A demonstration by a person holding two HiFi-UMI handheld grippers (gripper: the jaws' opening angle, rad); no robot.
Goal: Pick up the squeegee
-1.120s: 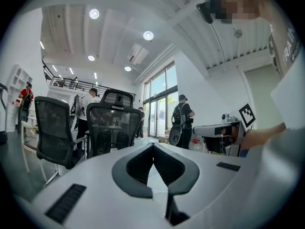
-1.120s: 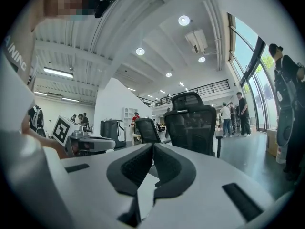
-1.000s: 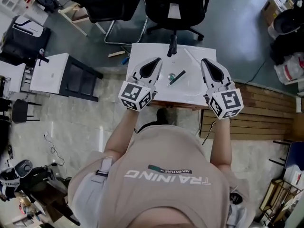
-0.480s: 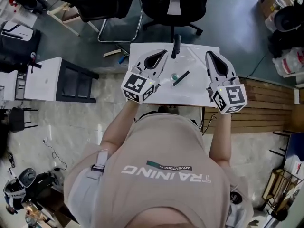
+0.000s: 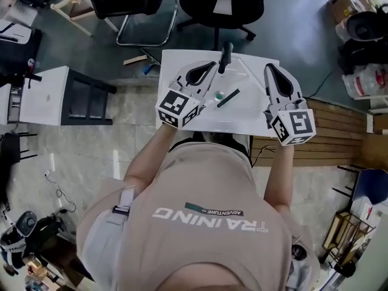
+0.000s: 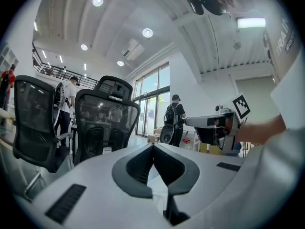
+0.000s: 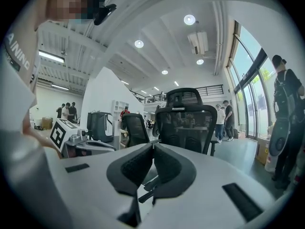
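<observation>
A slim dark squeegee with a small green round part lies on the white table, between my two grippers. The left gripper hovers just to its left, jaws shut and empty, the tips meeting in the left gripper view. The right gripper is off to the squeegee's right, also shut on nothing. In the right gripper view the dark bar shows low down under the jaws. Neither gripper touches the squeegee.
A black upright object stands at the table's far edge, close to the left gripper's tip. Black office chairs stand beyond the table. A wooden pallet lies at the right and a white side table at the left.
Both grippers have moved forward over the table toward its far edge, still shut. The squeegee has not moved on the table.
</observation>
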